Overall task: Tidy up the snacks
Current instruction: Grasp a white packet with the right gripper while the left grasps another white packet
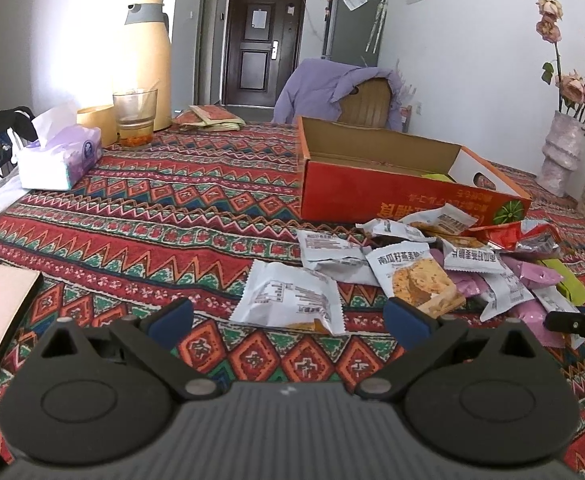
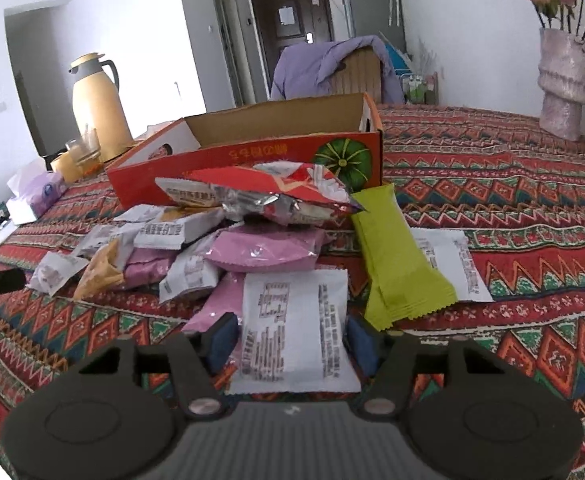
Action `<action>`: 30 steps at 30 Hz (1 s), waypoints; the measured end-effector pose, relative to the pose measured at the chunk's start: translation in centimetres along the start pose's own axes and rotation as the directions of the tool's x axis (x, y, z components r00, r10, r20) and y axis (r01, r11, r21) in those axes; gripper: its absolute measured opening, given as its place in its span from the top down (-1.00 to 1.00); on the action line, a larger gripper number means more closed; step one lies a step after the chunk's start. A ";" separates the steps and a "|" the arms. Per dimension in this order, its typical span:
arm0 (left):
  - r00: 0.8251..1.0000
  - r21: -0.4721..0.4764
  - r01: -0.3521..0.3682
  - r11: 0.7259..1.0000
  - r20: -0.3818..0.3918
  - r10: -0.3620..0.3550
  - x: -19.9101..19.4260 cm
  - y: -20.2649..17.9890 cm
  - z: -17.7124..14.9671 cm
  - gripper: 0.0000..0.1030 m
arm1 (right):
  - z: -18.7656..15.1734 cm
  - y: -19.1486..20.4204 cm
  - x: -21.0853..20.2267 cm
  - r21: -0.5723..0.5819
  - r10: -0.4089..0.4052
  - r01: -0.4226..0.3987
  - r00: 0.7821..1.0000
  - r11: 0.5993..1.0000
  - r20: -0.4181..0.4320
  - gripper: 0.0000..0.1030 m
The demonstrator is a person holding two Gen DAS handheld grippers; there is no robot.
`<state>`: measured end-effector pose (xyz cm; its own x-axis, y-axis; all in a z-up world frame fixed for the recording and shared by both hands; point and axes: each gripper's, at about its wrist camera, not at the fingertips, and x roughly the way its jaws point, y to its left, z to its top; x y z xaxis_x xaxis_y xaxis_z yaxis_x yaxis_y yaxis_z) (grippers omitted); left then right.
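Right gripper (image 2: 292,342) has a white snack packet (image 2: 294,328) between its blue pads, both pads against the packet's edges, pinching it. Just beyond lies the snack pile (image 2: 252,240): pink packet (image 2: 264,250), green packet (image 2: 396,256) on the right, red bag (image 2: 276,192) on top. Open red box (image 2: 252,152) sits behind the pile. Left gripper (image 1: 288,318) spread wide, nothing pinched; another white packet (image 1: 288,296) lies between and just beyond its tips on the patterned tablecloth (image 1: 152,208). Thermos (image 1: 144,64), glass (image 1: 134,116), tissues (image 1: 58,156) far left.

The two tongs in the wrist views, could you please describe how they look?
Both left tongs and right tongs match: matte black plastic fingers tipped with blue pads, round black discs on each side, silver pivot screws, and a ribbed grey centre body. No cables or sleeves show.
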<state>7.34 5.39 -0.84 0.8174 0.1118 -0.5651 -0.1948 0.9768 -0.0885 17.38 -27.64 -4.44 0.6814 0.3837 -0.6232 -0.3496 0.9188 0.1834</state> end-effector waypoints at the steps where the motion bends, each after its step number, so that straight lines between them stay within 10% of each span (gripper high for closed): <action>1: 1.000 0.000 -0.001 1.000 0.000 0.001 0.0 0.0 0.0 -1.00 | 0.0 0.1 0.1 -0.011 0.001 -0.001 1.000 1.000 -0.005 -0.16; 30: 0.981 0.050 -0.083 0.995 -0.170 0.090 6.7 -1.0 1.9 -1.00 | -0.1 0.8 -5.0 0.008 -0.034 0.033 0.982 0.999 0.183 0.11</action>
<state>14.07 5.56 -2.95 0.6921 0.1670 -0.7022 -0.2350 0.9720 -0.0005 13.63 -28.84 -1.30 0.7993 0.3628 -0.4792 -0.3216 0.9317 0.1690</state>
